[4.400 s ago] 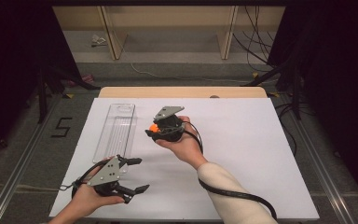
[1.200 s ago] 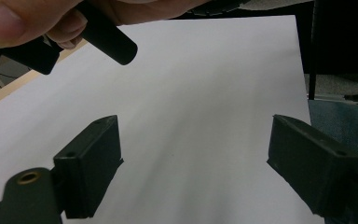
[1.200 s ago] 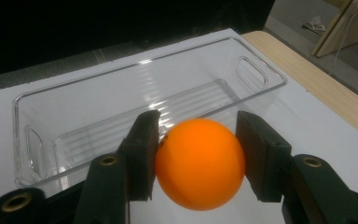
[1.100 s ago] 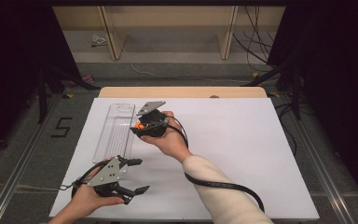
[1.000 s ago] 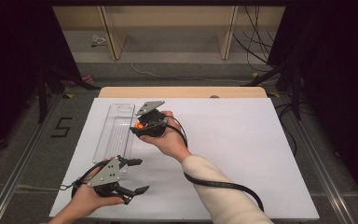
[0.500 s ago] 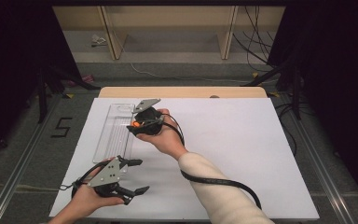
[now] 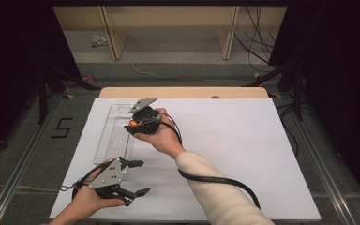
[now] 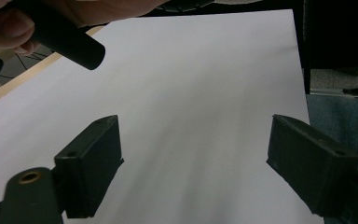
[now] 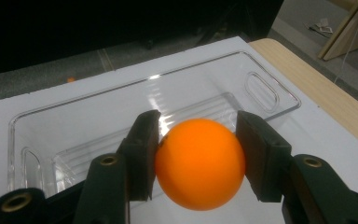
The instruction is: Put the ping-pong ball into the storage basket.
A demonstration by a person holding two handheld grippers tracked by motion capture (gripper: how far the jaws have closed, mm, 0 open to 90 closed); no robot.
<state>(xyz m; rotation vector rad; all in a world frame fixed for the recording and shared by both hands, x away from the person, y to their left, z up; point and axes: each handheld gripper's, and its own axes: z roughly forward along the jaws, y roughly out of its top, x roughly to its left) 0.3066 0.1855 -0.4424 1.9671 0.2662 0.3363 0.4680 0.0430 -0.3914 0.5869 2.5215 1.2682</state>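
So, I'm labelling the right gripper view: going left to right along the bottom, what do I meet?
One black jaw pad → orange ball → the other black jaw pad; the right hand-held gripper clamps the ball, with the clear plastic tray behind.

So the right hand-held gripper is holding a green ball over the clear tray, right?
Not quite: the ball is orange, not green, as the right gripper view shows. The right hand-held gripper does hold it between its jaws, by the clear tray.

text: "5" | on: floor (image 7: 28, 140), left of table (image 7: 243, 140)
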